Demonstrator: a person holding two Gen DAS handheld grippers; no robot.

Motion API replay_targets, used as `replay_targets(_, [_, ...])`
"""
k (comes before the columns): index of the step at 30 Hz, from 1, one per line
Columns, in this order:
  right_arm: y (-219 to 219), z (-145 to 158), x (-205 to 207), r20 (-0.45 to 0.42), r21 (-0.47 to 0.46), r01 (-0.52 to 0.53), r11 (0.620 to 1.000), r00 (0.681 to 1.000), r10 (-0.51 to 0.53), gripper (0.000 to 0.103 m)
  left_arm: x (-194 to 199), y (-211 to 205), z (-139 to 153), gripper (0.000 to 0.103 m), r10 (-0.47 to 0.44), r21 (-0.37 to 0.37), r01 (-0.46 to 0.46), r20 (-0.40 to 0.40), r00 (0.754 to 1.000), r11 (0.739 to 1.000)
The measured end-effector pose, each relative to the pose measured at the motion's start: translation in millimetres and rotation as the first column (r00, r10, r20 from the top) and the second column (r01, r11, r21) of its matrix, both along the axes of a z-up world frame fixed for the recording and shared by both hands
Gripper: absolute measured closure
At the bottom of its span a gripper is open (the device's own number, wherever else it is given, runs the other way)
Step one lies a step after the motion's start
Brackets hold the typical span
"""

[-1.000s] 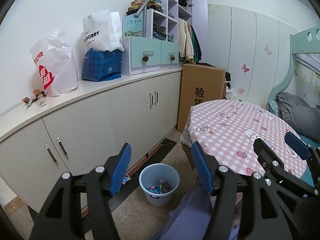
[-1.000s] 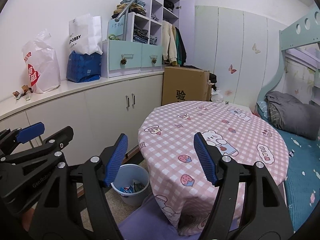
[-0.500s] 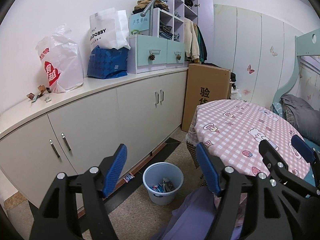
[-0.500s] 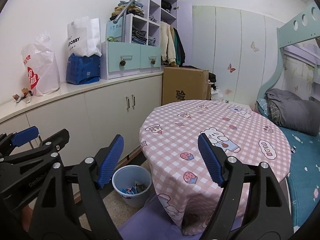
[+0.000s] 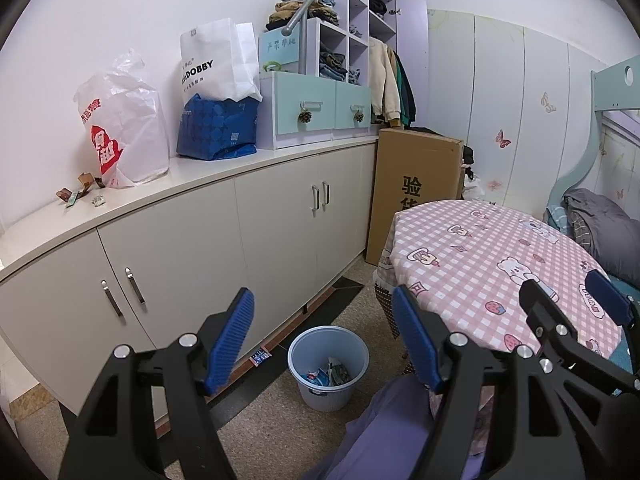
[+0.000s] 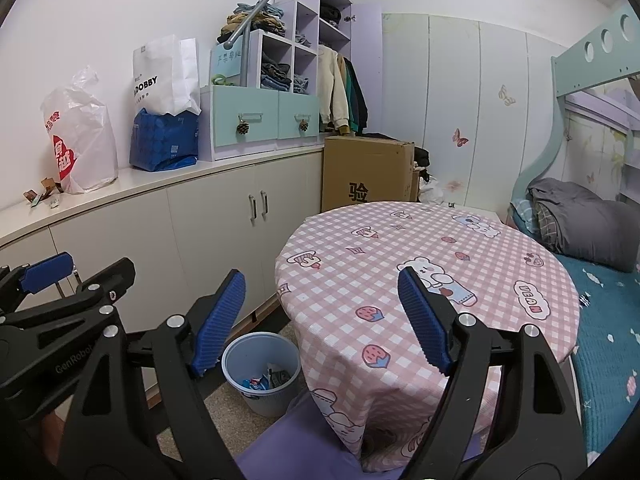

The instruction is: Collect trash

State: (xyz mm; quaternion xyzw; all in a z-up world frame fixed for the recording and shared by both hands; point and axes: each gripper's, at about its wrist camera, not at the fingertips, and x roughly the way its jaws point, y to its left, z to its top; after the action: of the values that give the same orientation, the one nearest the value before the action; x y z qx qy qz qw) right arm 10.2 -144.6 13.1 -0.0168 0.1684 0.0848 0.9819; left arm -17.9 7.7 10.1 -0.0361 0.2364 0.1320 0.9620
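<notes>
While left tongs (image 5: 322, 336) and right tongs (image 6: 320, 320) just spread wider, empty: floor wrapper (image 5: 259, 357) in left view only.

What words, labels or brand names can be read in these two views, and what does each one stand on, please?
"DOBBY", first letters hidden: white paper bag on the counter.
"验": cardboard box, front face; a second character below is cut off.
"GenRobot", end hidden: left gripper, on its black arm.
Red characters on the white plastic bag: too distorted to read.
Handwriting on the teal sign: too faint.
</notes>
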Motion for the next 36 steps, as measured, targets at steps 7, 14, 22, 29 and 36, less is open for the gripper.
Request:
replay_targets(7, [0.8,0.8,-0.3,-0.003,-0.003,0.002,1.000,1.000,-0.002,0.025,-2.1,1.0,0.9,0.033,0.002,0.000,-0.002,-0.003,1.000,1.000])
replay_targets(14, [0.4,1.2,-1.4,-0.003,0.003,0.008,1.000,1.000,-0.008,0.025,-3.0,2.0,1.5,0.033,0.000,-0.002,0.000,-0.007,1.000,1.000])
replay_targets(22, [1.7,0.5,-2.7,-0.002,0.005,0.014,1.000,1.000,-0.014,0.025,-3.1,3.1,1.5,0.033,-0.004,-0.005,0.004,-0.011,1.000,1.000])
replay_targets(29, [2.6,0.6,-3.0,-0.002,0.003,0.015,1.000,1.000,-0.015,0.025,-2.9,2.6,1.1,0.033,-0.004,-0.007,0.004,-0.013,1.000,1.000])
replay_targets(36, [2.9,0.3,-2.9,-0.002,0.003,0.016,1.000,1.000,-0.016,0.025,-2.8,1.7,0.5,0.033,-0.003,-0.008,0.003,-0.013,1.000,1.000])
